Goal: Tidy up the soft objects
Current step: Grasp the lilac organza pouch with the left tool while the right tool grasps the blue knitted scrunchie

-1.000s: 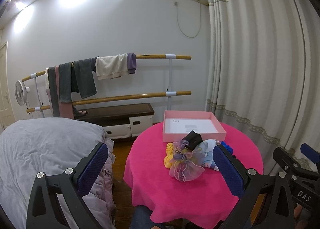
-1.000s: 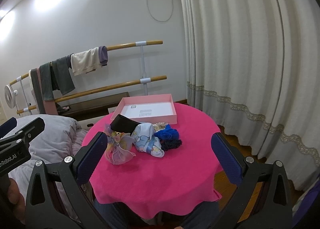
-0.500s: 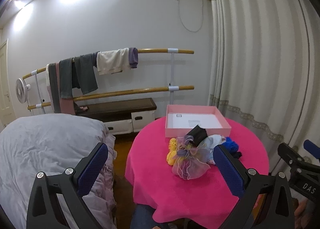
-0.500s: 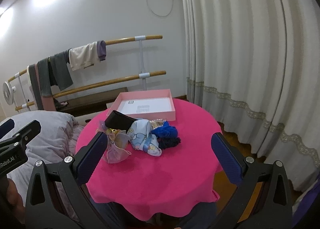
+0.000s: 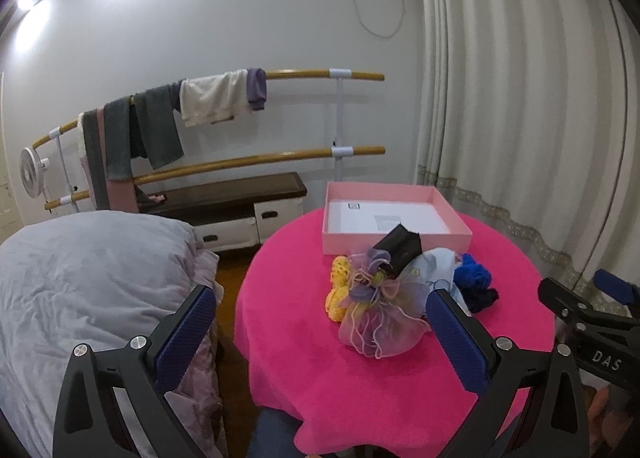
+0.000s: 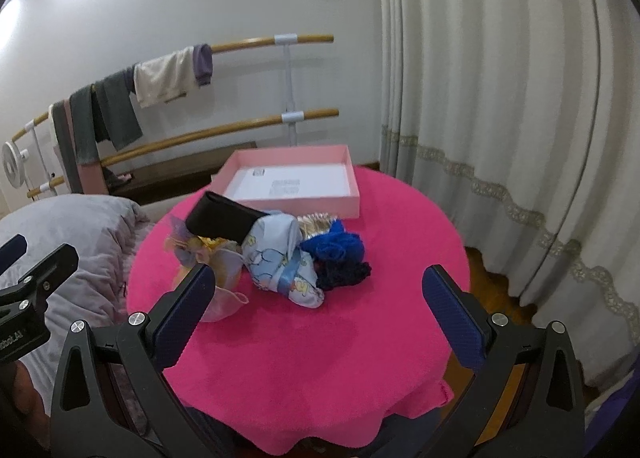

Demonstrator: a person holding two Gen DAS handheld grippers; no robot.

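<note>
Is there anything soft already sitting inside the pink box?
No, the pink box shows only its bare white bottom with printed labels, and the soft objects lie piled on the tablecloth in front of it.

we are nearer the round table (image 5: 280, 338) in both views than a second ago: the pink box (image 6: 296, 202) and the pile of soft things (image 6: 280, 254) sit larger and closer to the right gripper (image 6: 320, 310). the left gripper (image 5: 320, 330) has tipped down a little, it seems, the air conditioner sliding toward the top edge.
</note>
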